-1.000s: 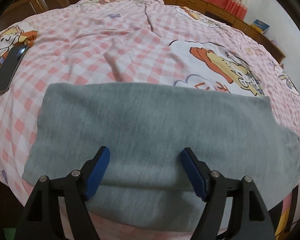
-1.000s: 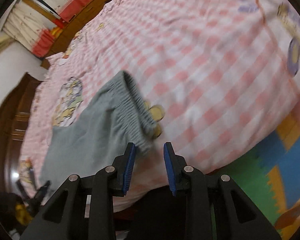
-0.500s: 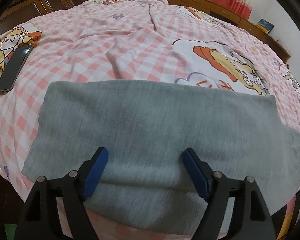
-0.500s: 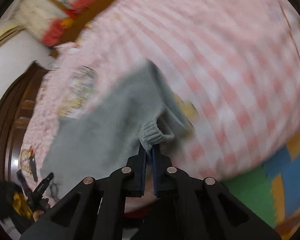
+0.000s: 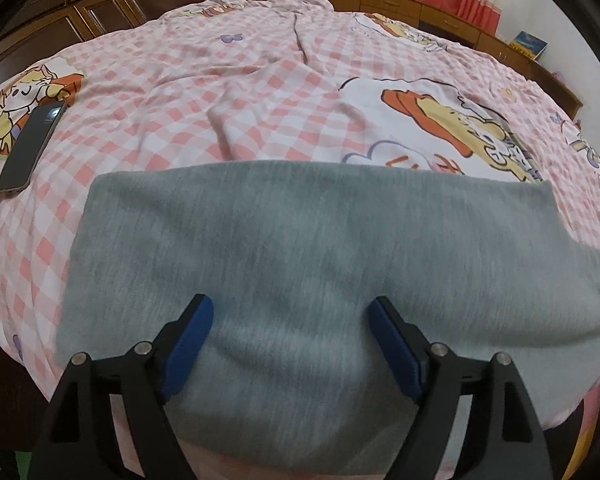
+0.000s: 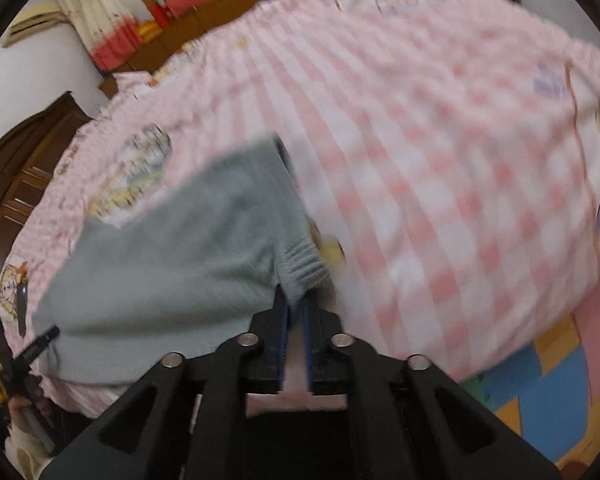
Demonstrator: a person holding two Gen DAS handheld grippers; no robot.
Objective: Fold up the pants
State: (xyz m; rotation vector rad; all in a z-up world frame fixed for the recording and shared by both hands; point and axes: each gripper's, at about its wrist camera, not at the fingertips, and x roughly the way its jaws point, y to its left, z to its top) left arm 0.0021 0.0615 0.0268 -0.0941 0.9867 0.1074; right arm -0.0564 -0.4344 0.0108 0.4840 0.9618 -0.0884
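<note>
On the pink checked bedsheet, the grey knit pants lie flat in a long band, the left gripper spread above them, the right gripper pinching their ribbed waistband, so the crosswise fold seems barely begun.

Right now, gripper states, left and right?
Left gripper: open, over the grey pants, holding nothing.
Right gripper: shut on the pants' ribbed waistband.

Left gripper: matte black angular linkage arms with triangular cut-outs, round silver pivot screws, and blue ribbed pads lining the inner finger faces. Right gripper: identical black frame, silver screws, blue pads.
</note>
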